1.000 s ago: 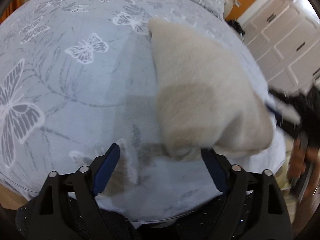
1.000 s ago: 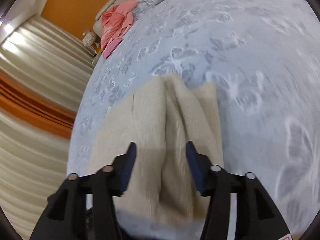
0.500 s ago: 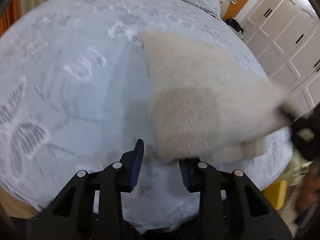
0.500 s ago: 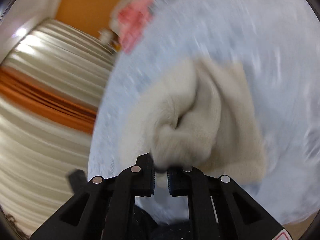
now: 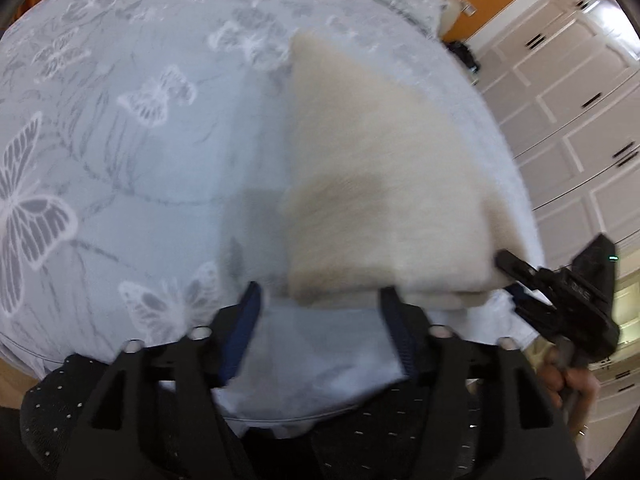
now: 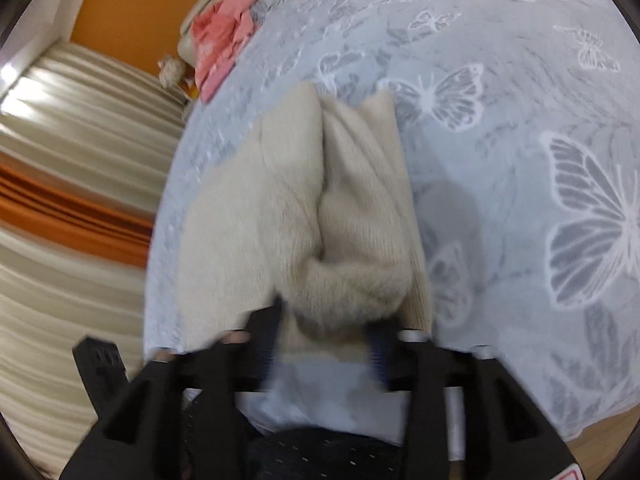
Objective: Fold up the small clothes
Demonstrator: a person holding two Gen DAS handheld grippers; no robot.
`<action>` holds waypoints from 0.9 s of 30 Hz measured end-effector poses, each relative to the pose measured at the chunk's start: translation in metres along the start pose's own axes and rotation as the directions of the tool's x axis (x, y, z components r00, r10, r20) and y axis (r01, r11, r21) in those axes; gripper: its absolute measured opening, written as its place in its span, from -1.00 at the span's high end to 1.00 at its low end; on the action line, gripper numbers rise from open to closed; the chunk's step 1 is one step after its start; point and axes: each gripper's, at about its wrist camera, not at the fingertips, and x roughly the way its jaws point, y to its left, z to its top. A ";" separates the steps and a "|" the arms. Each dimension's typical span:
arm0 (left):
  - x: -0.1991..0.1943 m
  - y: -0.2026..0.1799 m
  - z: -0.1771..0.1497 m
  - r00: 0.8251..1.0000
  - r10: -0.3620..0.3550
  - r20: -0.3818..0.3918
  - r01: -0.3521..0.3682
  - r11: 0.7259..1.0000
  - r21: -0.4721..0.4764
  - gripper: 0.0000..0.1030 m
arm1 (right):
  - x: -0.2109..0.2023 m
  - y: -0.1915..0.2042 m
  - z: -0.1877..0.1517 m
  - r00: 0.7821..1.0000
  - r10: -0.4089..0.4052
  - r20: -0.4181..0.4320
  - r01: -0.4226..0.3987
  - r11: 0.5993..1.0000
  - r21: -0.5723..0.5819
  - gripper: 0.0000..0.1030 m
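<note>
A cream knitted garment (image 5: 380, 184) lies folded on the bed's pale blue butterfly-print cover (image 5: 140, 152). My left gripper (image 5: 320, 308) is open, its fingers wide apart just before the garment's near edge. In the right wrist view the garment (image 6: 288, 208) shows a bunched fold between the fingers. My right gripper (image 6: 324, 332) is open around that bunched fold; whether the pads touch it is blurred. The right gripper also shows in the left wrist view (image 5: 560, 288) at the garment's right corner.
A pink garment (image 6: 224, 40) lies at the far end of the bed near the headboard. White wardrobe doors (image 5: 572, 100) stand to the right of the bed. Beige and orange curtains (image 6: 72, 184) hang on the other side. The bed edge is close below both grippers.
The right gripper was shut on the garment's fold half a second ago and has opened. The left gripper had narrowed and has opened wide again. The garment has settled flatter.
</note>
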 end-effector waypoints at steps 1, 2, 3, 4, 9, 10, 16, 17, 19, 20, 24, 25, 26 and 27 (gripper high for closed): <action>-0.004 -0.003 0.003 1.000 -0.018 0.019 0.018 1.000 -0.005 -0.58 | 0.002 -0.006 0.001 1.000 0.020 -0.005 -0.020 1.000 0.014 -0.11; -0.005 -0.007 0.007 0.998 -0.041 0.036 0.042 0.999 -0.015 -0.71 | 0.007 -0.007 0.004 0.999 0.034 -0.017 -0.033 0.999 0.030 -0.11; -0.001 -0.009 0.014 0.996 -0.075 0.042 0.077 0.996 -0.041 -0.73 | 0.012 -0.006 0.008 0.999 0.047 -0.027 -0.046 0.998 0.046 -0.11; 0.005 -0.008 0.020 0.996 -0.087 0.034 0.089 0.993 -0.073 -0.73 | 0.017 -0.006 0.010 0.998 0.052 -0.023 -0.050 0.997 0.058 -0.11; 0.053 0.015 0.033 0.990 -0.131 -0.057 0.106 0.942 -0.320 -0.10 | 0.010 0.013 0.009 0.993 0.084 0.082 -0.086 0.996 0.028 0.61; 0.052 0.019 0.035 0.987 -0.153 -0.052 0.125 0.928 -0.350 0.00 | -0.002 0.019 0.004 0.990 0.091 0.108 -0.092 0.996 -0.003 0.62; 0.049 0.014 0.027 0.989 -0.121 -0.087 0.098 0.968 -0.231 0.04 | 0.016 -0.004 -0.032 0.996 -0.093 0.016 0.094 0.994 -0.048 0.57; 0.055 0.014 0.024 0.989 -0.114 -0.094 0.090 0.970 -0.226 -0.02 | 0.029 -0.012 -0.036 0.994 -0.103 -0.025 0.103 0.994 -0.033 0.56; 0.052 0.012 0.024 0.991 -0.102 -0.092 0.080 0.974 -0.213 -0.07 | 0.022 -0.009 -0.033 0.997 -0.080 -0.006 0.080 0.997 -0.016 0.44; 0.047 0.008 0.025 0.992 -0.094 -0.088 0.075 0.976 -0.202 -0.10 | 0.014 -0.003 -0.029 0.997 -0.079 0.018 0.080 0.996 -0.028 0.34; 0.017 -0.011 0.038 0.998 -0.063 0.023 0.065 0.990 -0.128 -0.58 | -0.019 0.022 -0.003 0.978 -0.152 0.140 0.167 0.981 -0.103 -0.38; 0.015 -0.014 0.043 0.997 -0.061 0.048 0.066 0.992 -0.111 -0.74 | -0.021 0.023 0.005 0.974 -0.163 0.159 0.182 0.977 -0.112 -0.56; 0.017 -0.016 0.048 0.996 -0.061 0.061 0.068 0.992 -0.104 -0.77 | -0.020 0.021 0.014 0.971 -0.172 0.168 0.192 0.975 -0.112 -0.63; 0.023 -0.014 0.053 0.996 -0.067 0.058 0.073 0.991 -0.113 -0.80 | -0.013 0.017 0.022 0.973 -0.172 0.153 0.189 0.977 -0.101 -0.65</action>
